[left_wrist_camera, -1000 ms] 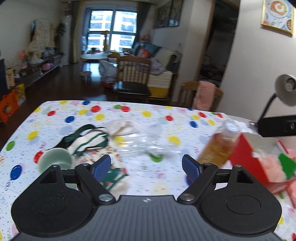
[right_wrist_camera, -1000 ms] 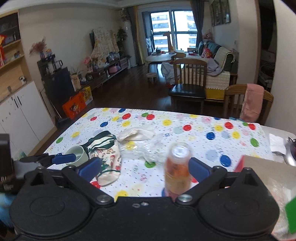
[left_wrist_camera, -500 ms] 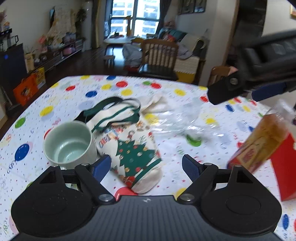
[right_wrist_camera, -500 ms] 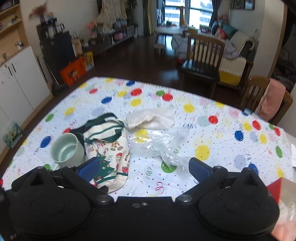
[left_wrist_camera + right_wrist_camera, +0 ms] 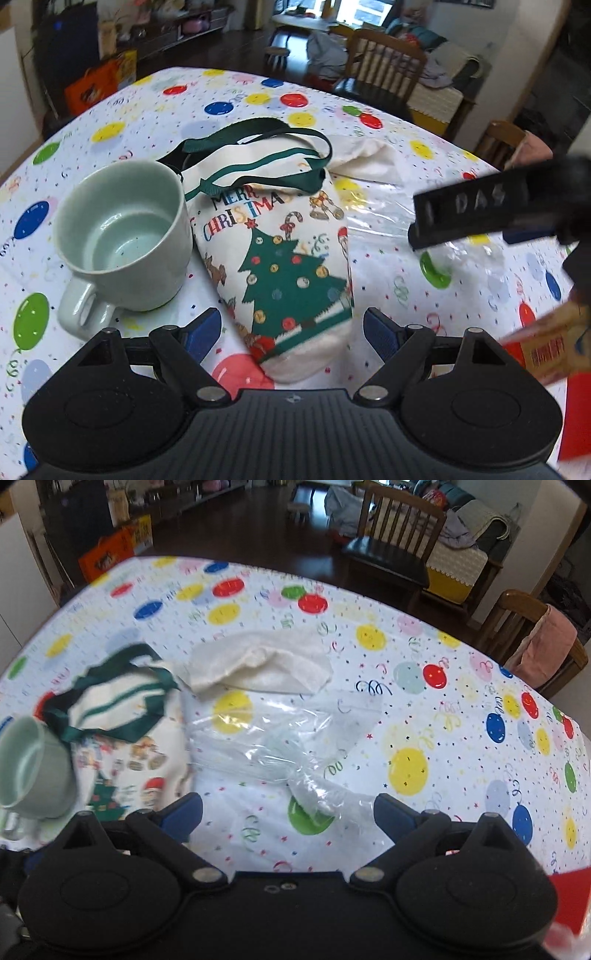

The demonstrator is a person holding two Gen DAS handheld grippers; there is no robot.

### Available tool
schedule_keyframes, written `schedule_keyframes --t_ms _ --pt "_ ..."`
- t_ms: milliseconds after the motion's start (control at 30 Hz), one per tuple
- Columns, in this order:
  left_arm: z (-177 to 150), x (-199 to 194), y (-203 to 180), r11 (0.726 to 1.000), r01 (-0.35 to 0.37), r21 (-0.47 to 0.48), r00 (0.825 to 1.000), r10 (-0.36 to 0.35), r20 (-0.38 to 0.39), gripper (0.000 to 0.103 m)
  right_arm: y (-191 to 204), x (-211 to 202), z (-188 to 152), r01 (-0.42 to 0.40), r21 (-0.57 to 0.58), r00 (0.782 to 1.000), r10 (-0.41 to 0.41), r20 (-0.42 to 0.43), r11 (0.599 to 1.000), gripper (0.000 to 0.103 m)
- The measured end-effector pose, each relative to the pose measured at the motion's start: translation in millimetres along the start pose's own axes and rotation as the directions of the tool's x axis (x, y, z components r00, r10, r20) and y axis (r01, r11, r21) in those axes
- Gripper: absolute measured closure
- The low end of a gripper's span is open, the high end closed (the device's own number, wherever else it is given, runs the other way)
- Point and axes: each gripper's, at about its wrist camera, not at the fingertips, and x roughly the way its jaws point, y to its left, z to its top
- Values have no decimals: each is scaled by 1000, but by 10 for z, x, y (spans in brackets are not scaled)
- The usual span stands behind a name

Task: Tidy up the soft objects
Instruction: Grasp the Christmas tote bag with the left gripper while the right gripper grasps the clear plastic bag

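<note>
A cream cloth pouch [image 5: 284,266] with a Christmas tree print and green straps lies flat on the balloon-print tablecloth; it also shows at the left of the right wrist view [image 5: 122,738]. My left gripper [image 5: 291,334] hangs open just above its near end, jaws wide on either side, pads not touching. A crumpled clear plastic bag [image 5: 280,746] lies right of the pouch, its twisted end between the jaws of my right gripper [image 5: 288,812], which is open. A white cloth [image 5: 258,664] lies beyond both.
A pale green mug [image 5: 122,236] stands against the pouch's left side. A red box [image 5: 576,417] and an orange-labelled bottle [image 5: 550,350] sit at the right. My right gripper's body [image 5: 498,206] crosses the left wrist view. Chairs [image 5: 399,535] stand past the table's far edge.
Both grippers have tipped down and come lower and closer to the table. The left has closed in on the pouch beside the mug; the right has moved left from the bottle to over the plastic bag.
</note>
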Motion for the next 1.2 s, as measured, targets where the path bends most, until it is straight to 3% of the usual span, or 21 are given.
schedule_keyframes --t_ms 300,433,667,800,967,1000,1200 --pt "130 307 -9 996 -31 -79 996 25 -80 18 -82 474 96 57 -33 996 -59 -64 998 5" --pt "159 359 -42 997 -54 -63 996 50 -70 18 -81 585 122 71 -50 995 -75 -71 996 6" --pt "171 372 -39 996 -55 -65 997 52 -54 20 -83 658 139 93 -50 994 -95 -48 994 22" --pt "156 346 -25 997 -47 -59 998 45 -40 34 -80 602 100 95 -18 995 -96 -25 995 49" --pt "137 300 13 998 -19 -52 999 17 -32 56 -74 482 -20 43 55 999 -42 -12 998 56" --pt "131 284 20 999 -8 -54 1000 6 -30 61 -59 444 -45 35 64 999 -35 -4 997 68" --pt "78 183 27 999 36 -13 999 -36 -10 72 2 195 -210 21 90 998 -26 58 996 71"
